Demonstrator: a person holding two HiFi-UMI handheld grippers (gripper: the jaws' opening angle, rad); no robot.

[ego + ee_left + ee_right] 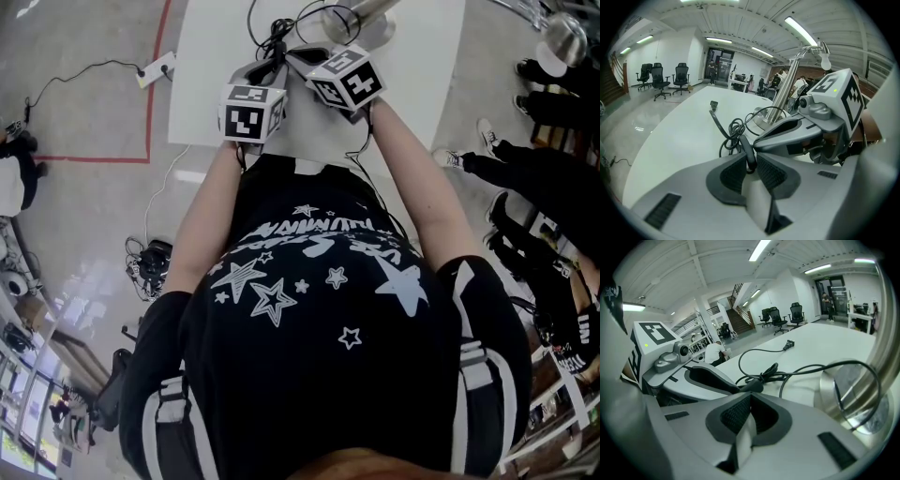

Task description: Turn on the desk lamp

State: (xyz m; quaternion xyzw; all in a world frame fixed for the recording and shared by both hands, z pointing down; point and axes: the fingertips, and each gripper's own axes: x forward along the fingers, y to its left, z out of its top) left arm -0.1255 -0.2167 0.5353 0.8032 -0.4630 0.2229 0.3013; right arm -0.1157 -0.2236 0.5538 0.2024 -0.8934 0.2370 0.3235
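Lamp [783, 91]: chrome base and stem, on the white table [684, 136], inward from its near edge. Black cord [723, 129] coiled just before the base.
Left gripper [750, 158]: jaws clamped on the cord's inline switch [746, 144].
Right gripper [749, 397]: jaws drawn together, tips at the switch's end.

L hand-held gripper [751, 161] pinches black cord switch [747, 149]; R hand-held gripper [764, 140] tip alongside, lamp base [771, 123] behind, white worktop [679, 140].

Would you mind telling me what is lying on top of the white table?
The lamp's round metal base and a tangled black cable ending in a plug. The left gripper, closed on the cable, hides what lies beneath it.
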